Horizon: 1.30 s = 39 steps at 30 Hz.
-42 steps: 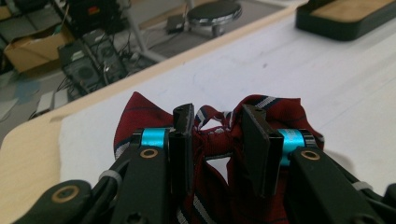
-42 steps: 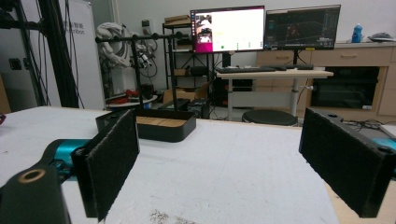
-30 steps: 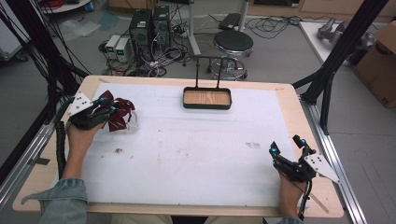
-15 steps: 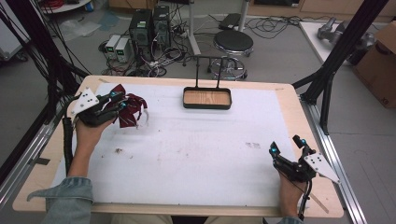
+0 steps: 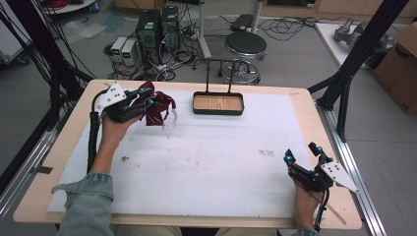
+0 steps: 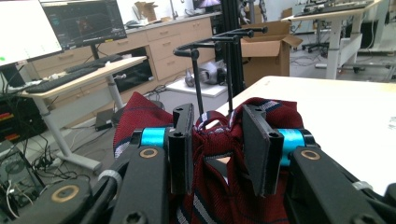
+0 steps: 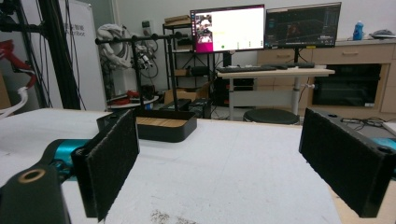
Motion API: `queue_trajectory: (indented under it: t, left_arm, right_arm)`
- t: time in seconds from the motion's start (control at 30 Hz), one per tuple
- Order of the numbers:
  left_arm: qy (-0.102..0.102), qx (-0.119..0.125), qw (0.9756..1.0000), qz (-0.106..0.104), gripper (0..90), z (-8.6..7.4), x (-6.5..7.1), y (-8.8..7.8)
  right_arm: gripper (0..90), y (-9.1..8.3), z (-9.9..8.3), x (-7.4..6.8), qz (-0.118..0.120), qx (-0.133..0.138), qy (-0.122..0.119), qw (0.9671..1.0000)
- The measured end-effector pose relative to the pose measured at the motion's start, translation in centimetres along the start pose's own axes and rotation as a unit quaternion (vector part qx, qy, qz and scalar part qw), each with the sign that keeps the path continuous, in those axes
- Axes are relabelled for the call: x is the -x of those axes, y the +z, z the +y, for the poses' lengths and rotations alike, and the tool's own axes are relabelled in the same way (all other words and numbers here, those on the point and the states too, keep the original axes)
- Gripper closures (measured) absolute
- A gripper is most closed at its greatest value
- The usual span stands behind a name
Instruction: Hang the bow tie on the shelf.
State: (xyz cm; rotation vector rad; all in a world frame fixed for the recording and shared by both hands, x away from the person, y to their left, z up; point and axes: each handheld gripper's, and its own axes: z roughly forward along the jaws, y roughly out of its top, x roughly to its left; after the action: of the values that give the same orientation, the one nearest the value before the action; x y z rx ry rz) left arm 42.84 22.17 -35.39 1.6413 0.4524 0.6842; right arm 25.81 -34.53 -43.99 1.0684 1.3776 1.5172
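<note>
A dark red cloth with thin pale stripes hangs bunched from my left gripper, which is shut on it above the table's far left. In the left gripper view the jaws pinch the cloth at my left gripper. A black tray with a wooden floor and an upright rail stands at the back centre, to the right of the cloth. My right gripper rests open at the near right; my right gripper holds nothing between its jaws.
A white mat covers most of the wooden table. Black frame posts rise at both sides. On the floor beyond the table are a stool, computer cases with cables, and a cardboard box.
My left gripper has lifted the red cloth off the table and carried it right, toward the tray. The right gripper has stayed still and open.
</note>
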Motion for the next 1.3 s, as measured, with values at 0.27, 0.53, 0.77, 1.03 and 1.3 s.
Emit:
queue_trajectory:
  t: [0.27, 0.53, 0.77, 1.03, 1.3]
  left_arm:
    - [-0.01, 0.013, 0.9996, -0.023, 65.2, 1.9, -0.7, 3.2]
    - [-0.007, 0.02, 0.9994, -0.028, 65.2, 3.2, -0.9, 5.8]
    - [-0.018, 0.026, 0.9989, -0.035, 65.2, 4.1, -1.4, 7.7]
    - [-0.034, 0.043, 0.9979, -0.035, 65.2, 4.7, -1.7, 9.6]
    - [-0.037, 0.05, 0.9978, -0.026, 65.2, 5.5, -2.2, 11.1]
  right_arm:
    - [11.2, 0.0, 0.0, 0.0, 0.001, 0.0, 0.001, 1.0]
    - [11.2, 0.0, 0.0, 0.1, 0.002, 0.001, 0.005, 1.0]
    - [11.2, 0.0, 0.0, 0.1, 0.003, 0.001, 0.007, 1.0]
    - [11.2, 0.0, 0.0, 0.1, 0.004, 0.0, 0.008, 1.0]
    - [11.2, 0.0, 0.0, 0.2, 0.007, 0.001, 0.01, 0.9999]
